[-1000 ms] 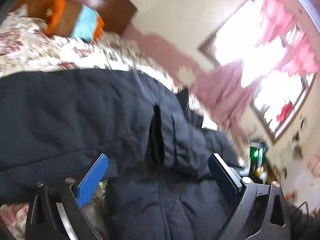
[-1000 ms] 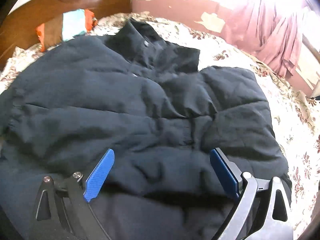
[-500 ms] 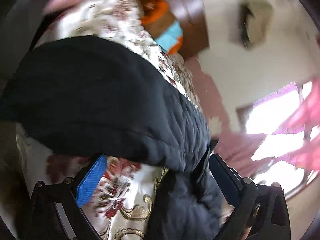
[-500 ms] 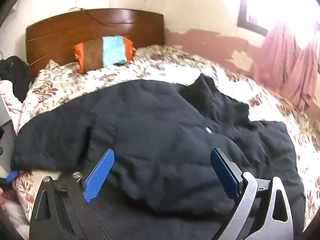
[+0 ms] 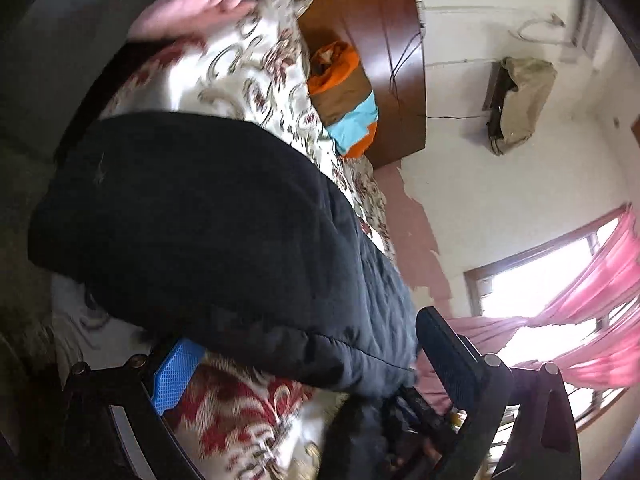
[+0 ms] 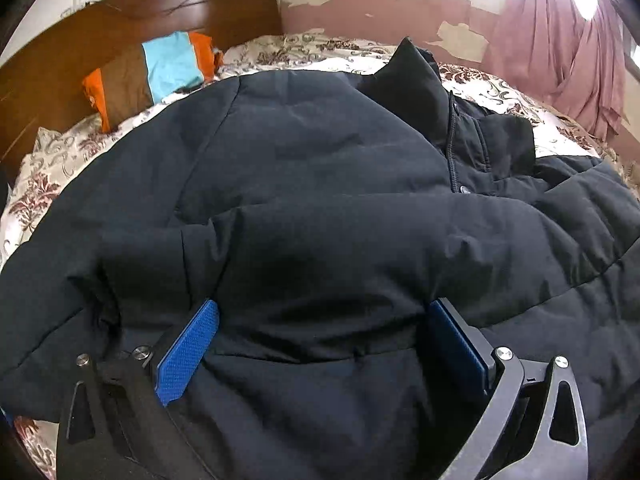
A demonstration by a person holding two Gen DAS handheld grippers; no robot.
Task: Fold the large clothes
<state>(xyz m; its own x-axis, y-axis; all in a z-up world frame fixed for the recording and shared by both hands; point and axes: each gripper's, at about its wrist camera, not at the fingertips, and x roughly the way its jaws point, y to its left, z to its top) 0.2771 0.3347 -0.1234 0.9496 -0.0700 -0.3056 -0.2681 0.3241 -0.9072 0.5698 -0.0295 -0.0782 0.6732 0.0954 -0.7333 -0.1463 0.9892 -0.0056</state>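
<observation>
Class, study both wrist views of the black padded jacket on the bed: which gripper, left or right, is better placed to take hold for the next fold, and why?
Probably the left gripper: its closing jaws straddle the black padded jacket's free edge over the floral bedspread, which should pinch easily. The right gripper is opening over bulky padding mid-jacket, with no edge between its fingers.

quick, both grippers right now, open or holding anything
left gripper: jaws closing around the edge of the jacket, pads not yet pressing.
right gripper: jaws opening, jacket bulging between them, not gripped.

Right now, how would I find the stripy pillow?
Look at the wooden headboard at the top of the flowery bed. The pillow leans against it, beyond the big black jacket. Only it has orange, brown and light blue stripes.
</observation>
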